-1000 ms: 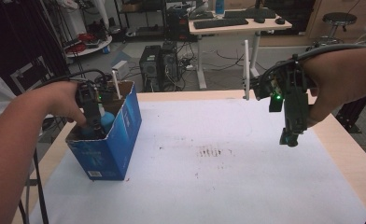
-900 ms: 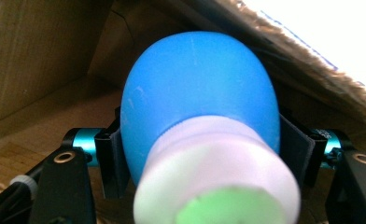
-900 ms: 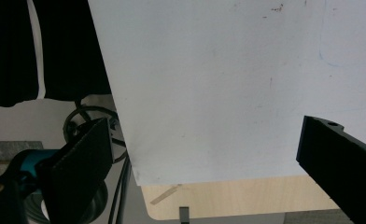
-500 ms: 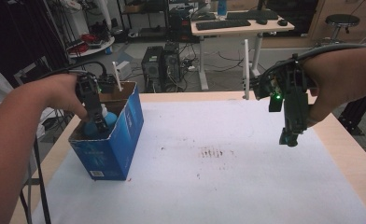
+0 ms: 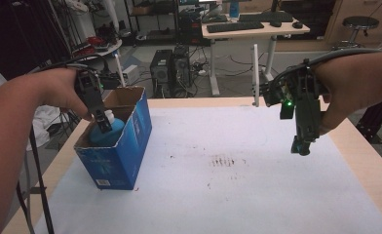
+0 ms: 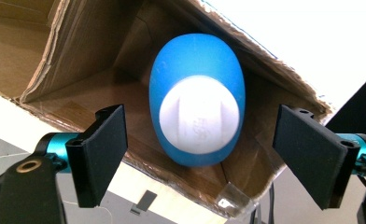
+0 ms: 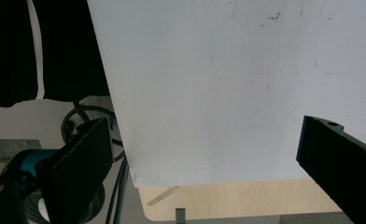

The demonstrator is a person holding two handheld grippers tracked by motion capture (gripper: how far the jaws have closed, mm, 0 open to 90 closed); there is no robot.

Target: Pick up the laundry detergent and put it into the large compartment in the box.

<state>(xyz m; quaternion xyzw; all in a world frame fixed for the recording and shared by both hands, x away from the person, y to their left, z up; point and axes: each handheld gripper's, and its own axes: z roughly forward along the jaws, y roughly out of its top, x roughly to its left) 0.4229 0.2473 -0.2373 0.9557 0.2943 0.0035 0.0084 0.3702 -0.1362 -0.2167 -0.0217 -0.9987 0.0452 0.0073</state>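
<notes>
Your left claw (image 6: 197, 154) hangs over the open top of a blue cardboard box (image 5: 125, 146) at the left edge of the surface (image 5: 257, 195). Its jaws are spread wide on either side of a blue bottle with a white cap (image 6: 197, 112), not touching it. The bottle stands inside the box. Your right claw (image 5: 301, 146) hovers released above the white sheet (image 7: 218, 84) on the right, gripping nothing.

Light wood table (image 5: 362, 146), white sheet (image 5: 257, 185) over most of top, blue cardboard box (image 5: 123, 151) at L edge
</notes>
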